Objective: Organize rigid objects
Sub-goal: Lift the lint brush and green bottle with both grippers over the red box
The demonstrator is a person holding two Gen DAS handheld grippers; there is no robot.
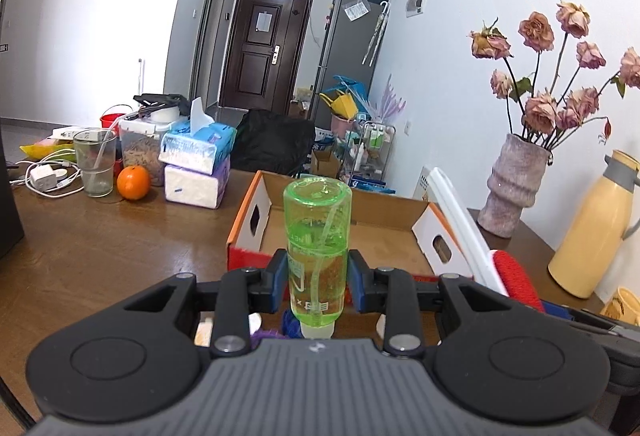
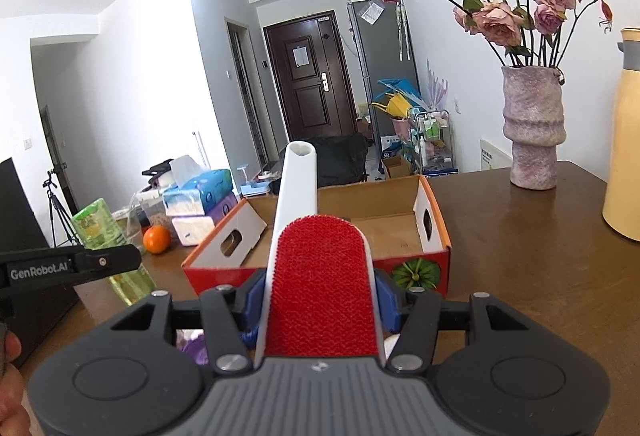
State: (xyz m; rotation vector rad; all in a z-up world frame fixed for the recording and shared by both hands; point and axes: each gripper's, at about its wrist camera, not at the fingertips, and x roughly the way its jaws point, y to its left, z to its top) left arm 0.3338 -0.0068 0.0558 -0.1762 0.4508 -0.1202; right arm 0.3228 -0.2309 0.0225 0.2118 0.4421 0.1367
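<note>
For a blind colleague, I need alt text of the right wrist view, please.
The right hand-held gripper is shut on a white lint brush with a red pad, handle pointing toward an open cardboard box on a brown table. At left, the left hand-held gripper holds a green bottle.

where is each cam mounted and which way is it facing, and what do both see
Left wrist: sits on the left gripper, looking forward along its fingers at the green bottle they clamp, the cardboard box behind, the door beyond; no hand shows.
Right wrist: sits on the right gripper, facing the same way along the red lint brush it clamps; the left gripper and a bit of hand show at left.
Shared: box, bottle, brush, orange, tissue packs, flower vase, yellow jug, door.
</note>
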